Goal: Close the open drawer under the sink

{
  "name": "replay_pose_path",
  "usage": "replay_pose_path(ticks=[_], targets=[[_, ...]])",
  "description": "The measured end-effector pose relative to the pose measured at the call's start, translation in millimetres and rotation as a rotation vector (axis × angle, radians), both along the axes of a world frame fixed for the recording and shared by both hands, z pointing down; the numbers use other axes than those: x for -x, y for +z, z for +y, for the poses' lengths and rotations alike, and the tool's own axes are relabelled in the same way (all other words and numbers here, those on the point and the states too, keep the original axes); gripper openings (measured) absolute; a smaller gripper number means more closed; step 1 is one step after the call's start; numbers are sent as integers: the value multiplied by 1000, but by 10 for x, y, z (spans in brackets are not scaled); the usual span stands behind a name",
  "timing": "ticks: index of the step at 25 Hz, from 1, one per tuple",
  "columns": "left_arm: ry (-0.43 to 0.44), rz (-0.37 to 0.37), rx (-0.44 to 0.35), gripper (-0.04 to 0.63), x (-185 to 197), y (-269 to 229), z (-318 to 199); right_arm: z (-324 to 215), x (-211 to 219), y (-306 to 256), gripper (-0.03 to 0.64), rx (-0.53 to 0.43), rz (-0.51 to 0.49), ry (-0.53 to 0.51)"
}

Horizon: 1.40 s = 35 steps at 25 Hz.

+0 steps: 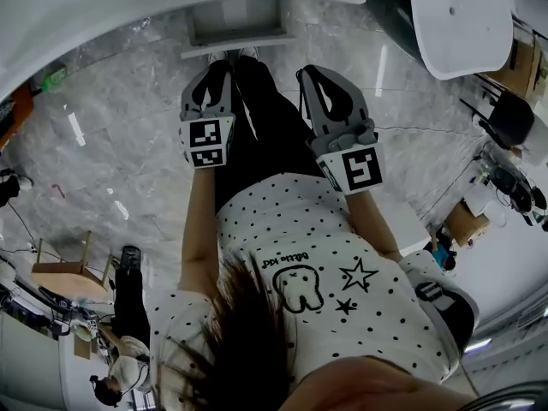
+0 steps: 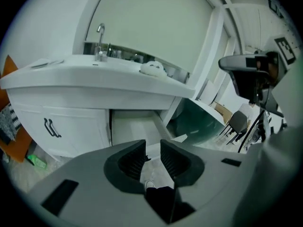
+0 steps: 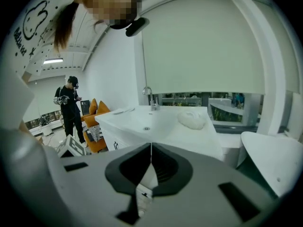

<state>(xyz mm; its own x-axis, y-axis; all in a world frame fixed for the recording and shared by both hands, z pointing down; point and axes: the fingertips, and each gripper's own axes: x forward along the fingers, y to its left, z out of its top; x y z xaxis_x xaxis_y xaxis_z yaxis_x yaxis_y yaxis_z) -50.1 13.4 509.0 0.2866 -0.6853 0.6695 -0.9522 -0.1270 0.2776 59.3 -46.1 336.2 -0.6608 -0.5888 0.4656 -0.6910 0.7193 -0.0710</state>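
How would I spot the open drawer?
Find the big white sink counter with the tap. Underneath sits the drawer, pulled out. Unlike the shut cabinet door beside it with dark handles, it sticks forward, showing its inside.

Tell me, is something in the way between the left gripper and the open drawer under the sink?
Nothing visible is. The left gripper has its jaws apart and empty, aimed toward the open drawer. Only floor and the person's shoe show below that path.
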Motion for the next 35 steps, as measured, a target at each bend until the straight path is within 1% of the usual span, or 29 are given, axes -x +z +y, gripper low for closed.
replay_pose_path(ticks=[5, 9, 12, 14, 15, 18, 24, 28, 35], targets=[[-31, 9, 72, 97, -133, 780, -23, 3, -1, 367, 15, 31, 4, 3], [1, 37, 154, 97, -304, 1345, -16, -52, 17, 517, 15, 25, 6, 14], [-26, 57, 198, 97, -380, 1656, -52, -78, -3, 601, 15, 36, 12, 25], [-53, 64, 202, 106, -405, 1737, -119, -69, -23, 620, 15, 44, 14, 35], [-64, 67, 197, 126, -422, 1766, -163, -63, -35, 632, 15, 47, 15, 42], [-79, 52, 184, 155, -482, 1911, -260, -37, -78, 731, 15, 62, 17, 60], [-116, 21, 176, 156, -493, 2109, -377, 12, -149, 881, 15, 97, 21, 86], [-128, 16, 180, 155, -527, 2221, -447, 33, -202, 969, 15, 119, 29, 109], [-142, -7, 175, 149, -510, 2219, -470, 42, -229, 1015, 15, 137, 28, 135]])
